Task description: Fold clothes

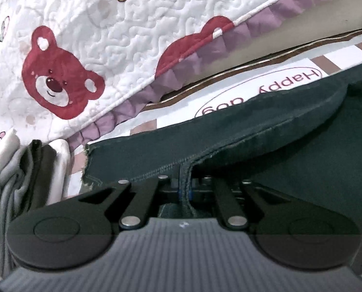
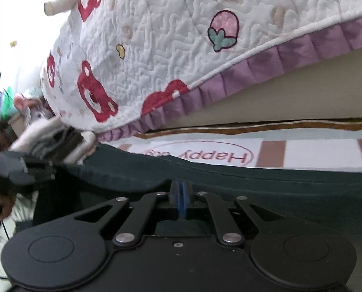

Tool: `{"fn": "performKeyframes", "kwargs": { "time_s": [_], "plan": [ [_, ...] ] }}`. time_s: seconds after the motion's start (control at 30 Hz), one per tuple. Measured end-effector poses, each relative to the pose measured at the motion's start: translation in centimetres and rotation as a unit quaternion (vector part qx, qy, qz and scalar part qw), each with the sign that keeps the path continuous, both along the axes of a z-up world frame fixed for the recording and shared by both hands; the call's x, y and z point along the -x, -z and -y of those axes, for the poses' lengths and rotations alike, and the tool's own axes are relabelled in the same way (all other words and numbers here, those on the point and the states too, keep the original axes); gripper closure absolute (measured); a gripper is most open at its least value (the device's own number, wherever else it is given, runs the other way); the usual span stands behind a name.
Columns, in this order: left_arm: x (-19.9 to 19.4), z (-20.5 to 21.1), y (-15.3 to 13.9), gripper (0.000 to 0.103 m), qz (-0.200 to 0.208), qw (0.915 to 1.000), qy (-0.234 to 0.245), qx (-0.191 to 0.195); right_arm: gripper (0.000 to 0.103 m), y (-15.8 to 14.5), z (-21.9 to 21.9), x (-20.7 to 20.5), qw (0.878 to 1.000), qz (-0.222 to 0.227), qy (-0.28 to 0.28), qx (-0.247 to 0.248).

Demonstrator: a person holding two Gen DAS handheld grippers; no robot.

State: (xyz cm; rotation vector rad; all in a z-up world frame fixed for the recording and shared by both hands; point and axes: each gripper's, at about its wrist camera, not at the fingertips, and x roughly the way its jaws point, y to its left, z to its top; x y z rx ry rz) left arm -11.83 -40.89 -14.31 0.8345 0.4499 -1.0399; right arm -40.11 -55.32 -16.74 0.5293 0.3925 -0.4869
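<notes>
1. Garment (image 1: 229,141), dark green, lies on the printed sheet (image 1: 290,73) below the quilt (image 1: 132,36) with its red bears (left wrist view). The left gripper (image 1: 185,189) is pinching the garment's stitched seam. Folded clothes (image 1: 22,170) sit at the left.
2. Garment (image 2: 253,182) spreads across the sheet (image 2: 314,150) in the right wrist view. The right gripper (image 2: 181,194) has its jaws pressed together at the garment's edge; whether cloth is caught I cannot tell. The left gripper (image 2: 35,170) shows blurred at the left.

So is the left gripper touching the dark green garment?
Touching. In the left wrist view the left gripper is shut on a stitched seam of the dark green garment.
</notes>
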Motion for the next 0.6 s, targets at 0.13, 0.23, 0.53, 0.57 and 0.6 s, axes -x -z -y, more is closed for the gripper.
{"fn": "performKeyframes", "kwargs": {
  "time_s": [0.13, 0.23, 0.53, 0.57, 0.6],
  "plan": [
    [-1.4, 0.9, 1.0, 0.098, -0.018, 0.9998, 0.0, -0.003, 0.076, -0.2, -0.3, -0.3, 0.996, -0.069, -0.012, 0.059],
    [-1.3, 1.1, 0.3, 0.098, -0.014, 0.9998, 0.008, 0.006, 0.061, 0.0, -0.1, -0.3, 0.987, -0.127, -0.008, 0.102],
    [1.9, -4.1, -2.2, 0.099, 0.026, 0.9972, 0.047, 0.051, 0.028, 0.8, 0.2, -1.6, 0.928, -0.283, -0.023, 0.241],
    [2.3, -4.7, -2.4, 0.099, 0.03, 0.9967, 0.054, 0.053, 0.027, 0.9, 0.2, -1.6, 0.925, -0.29, -0.032, 0.243],
    [2.6, -5.3, -2.6, 0.099, 0.035, 0.9962, 0.06, 0.054, 0.025, 1.1, 0.2, -1.6, 0.925, -0.292, -0.039, 0.239]
  ]
}}
